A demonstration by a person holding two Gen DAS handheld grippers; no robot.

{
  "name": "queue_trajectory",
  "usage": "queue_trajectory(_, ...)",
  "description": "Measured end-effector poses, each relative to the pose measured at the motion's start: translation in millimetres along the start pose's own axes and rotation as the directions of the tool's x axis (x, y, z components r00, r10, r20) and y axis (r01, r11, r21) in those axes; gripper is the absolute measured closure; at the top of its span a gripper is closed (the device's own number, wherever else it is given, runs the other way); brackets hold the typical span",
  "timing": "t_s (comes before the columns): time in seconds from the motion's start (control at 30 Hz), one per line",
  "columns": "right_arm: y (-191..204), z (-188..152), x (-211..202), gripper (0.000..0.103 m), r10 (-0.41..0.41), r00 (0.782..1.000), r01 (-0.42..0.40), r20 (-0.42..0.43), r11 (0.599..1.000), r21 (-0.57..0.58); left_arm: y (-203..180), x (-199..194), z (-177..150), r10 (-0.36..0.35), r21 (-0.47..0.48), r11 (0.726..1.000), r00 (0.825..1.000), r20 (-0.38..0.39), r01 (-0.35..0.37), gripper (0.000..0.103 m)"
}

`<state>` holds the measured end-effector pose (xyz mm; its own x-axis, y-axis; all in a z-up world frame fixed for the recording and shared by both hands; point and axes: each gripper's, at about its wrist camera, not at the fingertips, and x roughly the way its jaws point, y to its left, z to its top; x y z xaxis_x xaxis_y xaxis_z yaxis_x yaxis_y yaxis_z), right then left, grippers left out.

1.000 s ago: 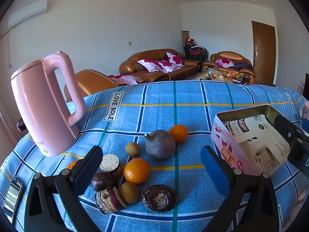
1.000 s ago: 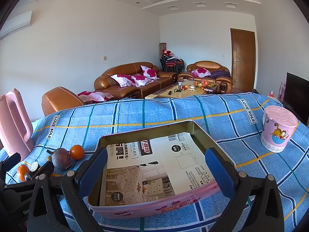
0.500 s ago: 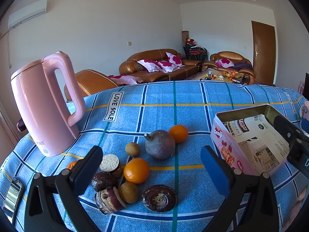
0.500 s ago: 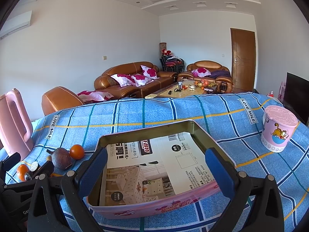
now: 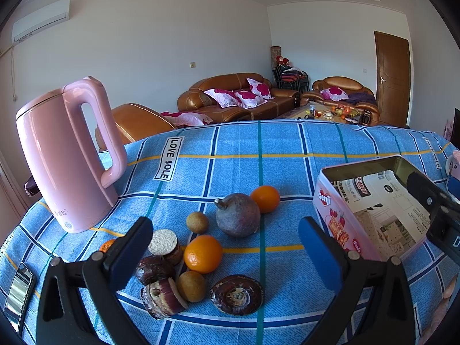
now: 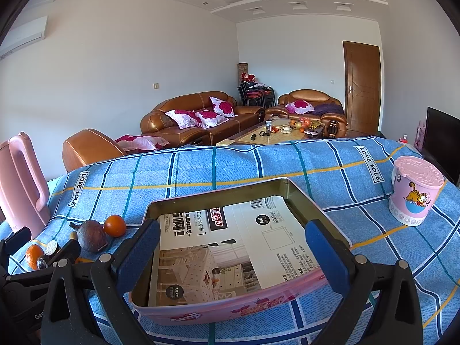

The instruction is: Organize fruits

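Left wrist view has the left gripper (image 5: 225,244) hanging with its blue-padded jaws spread wide and nothing between them, low over a cluster of fruit on the blue plaid tablecloth (image 5: 235,149). Between the jaws lie a large orange (image 5: 203,254), a grey-purple round fruit with a stem (image 5: 238,214), a smaller orange (image 5: 265,199) touching it behind, two small brown round fruits (image 5: 197,222), and dark cut mangosteen pieces (image 5: 236,294) nearest the camera. A pink electric kettle (image 5: 64,155) stands upright to the left, well apart from the fruit. To the right sits an open pink tin box (image 5: 339,218) lined with printed paper. From the right wrist view, the right gripper (image 6: 233,256) is likewise wide and empty, poised over that box, with a pink lidded cup (image 6: 414,195) standing off to the right.
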<state>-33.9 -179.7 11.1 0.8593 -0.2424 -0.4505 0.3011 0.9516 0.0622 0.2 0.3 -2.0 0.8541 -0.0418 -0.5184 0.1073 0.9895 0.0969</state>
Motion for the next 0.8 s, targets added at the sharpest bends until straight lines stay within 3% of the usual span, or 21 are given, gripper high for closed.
queue_trajectory(0.8, -1.3, 0.7, 1.0, 0.001, 0.005, 1.0, -0.005, -0.004, 1.0, 0.003, -0.4, -0.1, -0.1, -0.001, 0.001, 1.0, 1.0, 0.001, 0.001, 0.0)
